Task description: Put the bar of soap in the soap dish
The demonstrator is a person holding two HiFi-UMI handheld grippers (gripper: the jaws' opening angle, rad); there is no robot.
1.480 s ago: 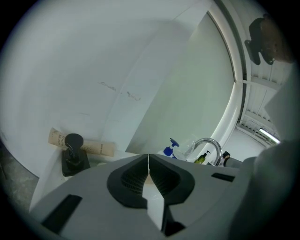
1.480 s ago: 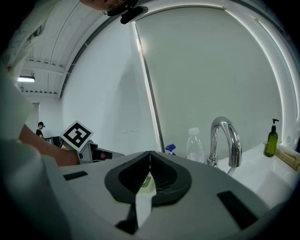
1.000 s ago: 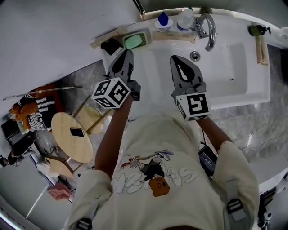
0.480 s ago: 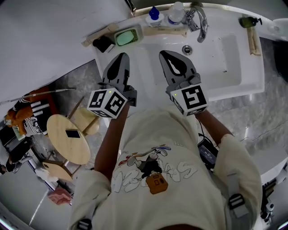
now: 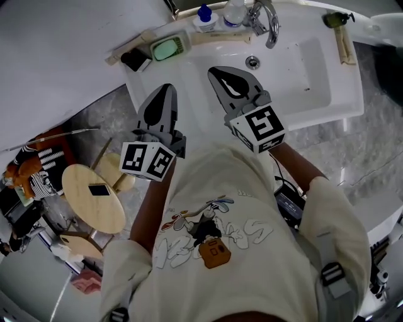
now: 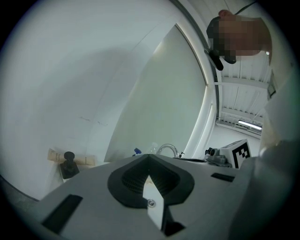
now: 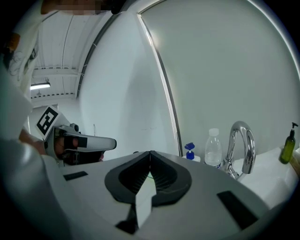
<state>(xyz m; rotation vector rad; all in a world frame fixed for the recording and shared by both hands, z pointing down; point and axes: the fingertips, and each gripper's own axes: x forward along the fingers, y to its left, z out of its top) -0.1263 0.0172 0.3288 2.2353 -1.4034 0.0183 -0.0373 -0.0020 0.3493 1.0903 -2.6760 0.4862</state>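
Note:
A pale green bar of soap lies in the white soap dish on the ledge at the sink's back left corner. My left gripper hangs over the sink's left front edge, below the dish and apart from it, its jaws shut with nothing between them. In its own view the left gripper points at the wall and mirror. My right gripper floats over the basin, also shut and empty. The right gripper aims toward the ledge left of the faucet.
A black object sits left of the dish. A blue-capped bottle, a clear bottle and the faucet line the back ledge. A green dispenser stands far right. The drain shows in the white basin. A round wooden stool stands left.
Both grippers have drawn back from the ledge toward the person, the left one more and a little upward. The soap stays in the dish. Both jaws stay shut.

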